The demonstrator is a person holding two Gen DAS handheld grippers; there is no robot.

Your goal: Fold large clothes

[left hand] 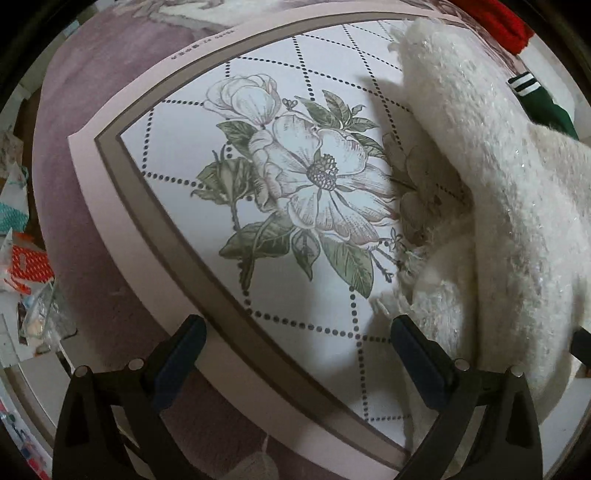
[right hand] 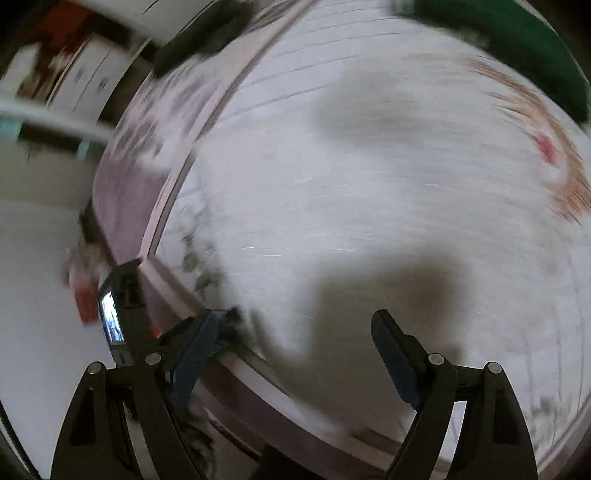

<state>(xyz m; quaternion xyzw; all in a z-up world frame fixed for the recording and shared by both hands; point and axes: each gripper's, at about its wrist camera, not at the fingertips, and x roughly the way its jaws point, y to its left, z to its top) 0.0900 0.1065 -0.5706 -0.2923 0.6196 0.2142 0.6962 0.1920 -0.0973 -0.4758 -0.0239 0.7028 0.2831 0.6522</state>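
A white fluffy garment (left hand: 498,184) lies bunched along the right side of a bed sheet (left hand: 177,158) printed with a large flower and dotted diamonds. My left gripper (left hand: 299,328) points down over the sheet, open, with nothing between its fingers; its right finger (left hand: 417,358) is close beside the garment's edge. In the blurred right wrist view the white garment (right hand: 351,203) fills most of the picture. My right gripper (right hand: 295,321) hangs above it, open, with no cloth between the pads.
A green garment with white stripes (left hand: 546,110) and a red one (left hand: 495,18) lie at the far right of the bed; the green one (right hand: 535,44) also shows top right. Colourful clutter (left hand: 26,258) lies on the floor left of the bed. A black device (right hand: 122,302) sits by the bed's corner.
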